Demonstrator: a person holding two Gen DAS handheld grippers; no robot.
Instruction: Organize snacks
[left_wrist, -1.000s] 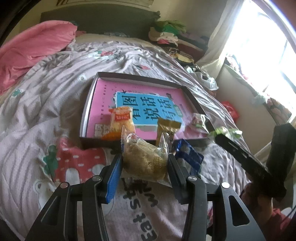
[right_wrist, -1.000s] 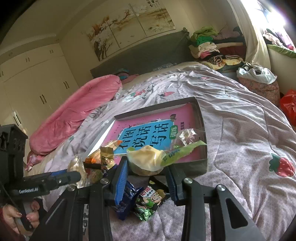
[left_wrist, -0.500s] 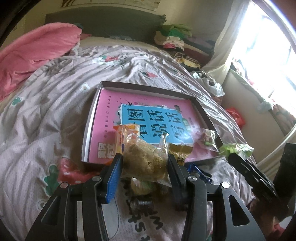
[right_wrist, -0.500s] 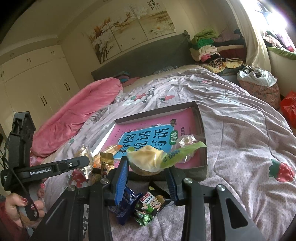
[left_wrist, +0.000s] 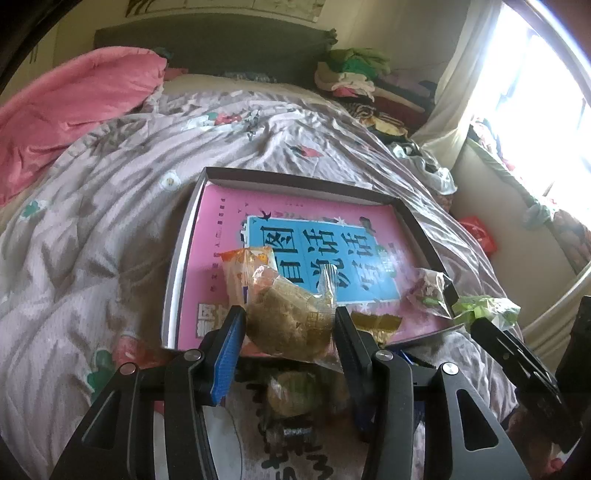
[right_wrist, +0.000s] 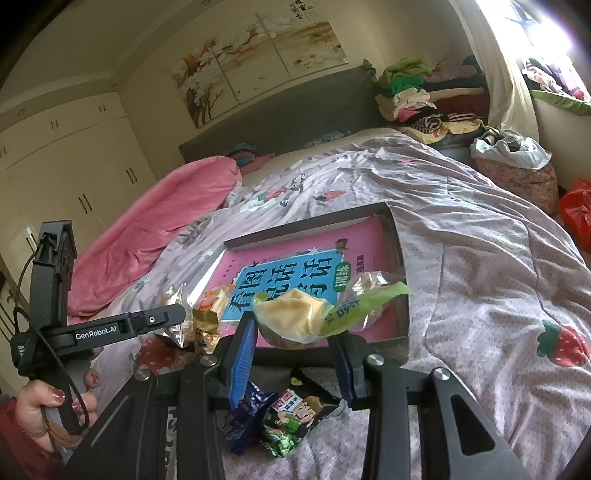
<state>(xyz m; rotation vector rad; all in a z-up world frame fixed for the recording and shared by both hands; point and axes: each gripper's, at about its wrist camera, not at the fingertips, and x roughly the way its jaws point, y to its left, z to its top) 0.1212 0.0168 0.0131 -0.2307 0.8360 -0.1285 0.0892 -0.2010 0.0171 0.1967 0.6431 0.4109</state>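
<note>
Left wrist view has the left gripper (left_wrist: 290, 325) with its fingers (left_wrist: 229, 332) clamped on a clear-wrapped brown pastry (left_wrist: 290, 317), the packet pinched across its width and its crimped end sticking up and forward. Just past the fingertips lies the near edge of the shallow tray (left_wrist: 177, 273) on the bed (left_wrist: 92, 221), so the pastry hangs about over the tray's front rim, with an orange packet (left_wrist: 240, 273) and a gold packet (left_wrist: 376, 323) lying just inside it, close on either side.

From the right wrist camera, the right gripper (right_wrist: 291, 328) is likewise clenched, on a yellow snack in a green-tailed wrapper (right_wrist: 295, 314) whose long tail points out to the right. It too sits at the tray's near wall (right_wrist: 402, 325), towards the right corner. Loose packets, a blue one (right_wrist: 247, 410) and a cartoon-printed one (right_wrist: 295, 410), are on the quilt beneath.

Both hands look about equally near; I'd judge each needs only a short push forward before letting go.
</note>
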